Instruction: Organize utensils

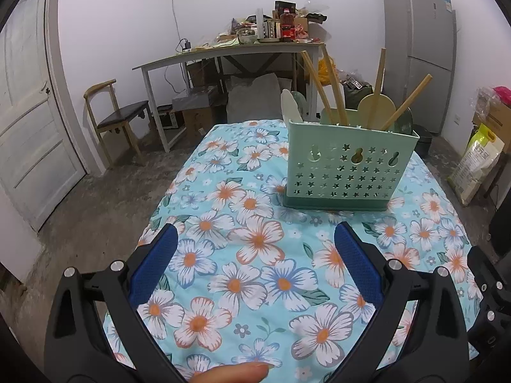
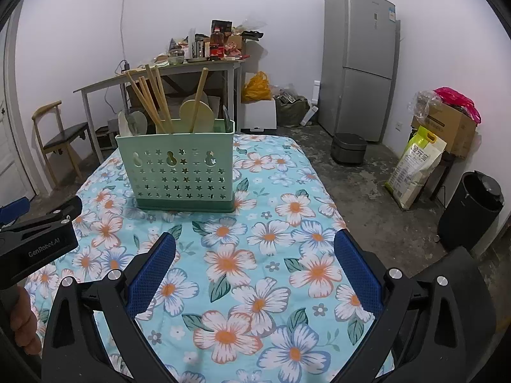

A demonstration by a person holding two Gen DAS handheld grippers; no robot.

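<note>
- Nearest to me, my left hand-held gripper (image 1: pixel 255 255) hung spread wide over the flowered surface (image 1: pixel 249 287), nothing between its blue pads (image 1: pixel 153 265), and a fingertip of mine showed at the bottom edge of that view.
- My right hand-held gripper (image 2: pixel 255 258) was just as wide and just as empty, low over the same cloth; the left tool's black body showed at its left side, so the two sat side by side.
- No loose utensil lay on the cloth between either tool and the caddy, as far as both views showed.
- Ahead stood the green caddy (image 1: pixel 351 166), upright, its star-punched broad face turned toward me. From the left tool it lay forward and to the right; from the right tool, forward and to the left, so it sat roughly between the two, neither plainly nearer.
- Out of its top rose the chopsticks (image 2: pixel 150 102) and a pale spoon (image 2: pixel 196 111), long axes near vertical, the sticks fanned and leaning.
- I judged any grasp would have to come from above, closing across a shaft.
</note>
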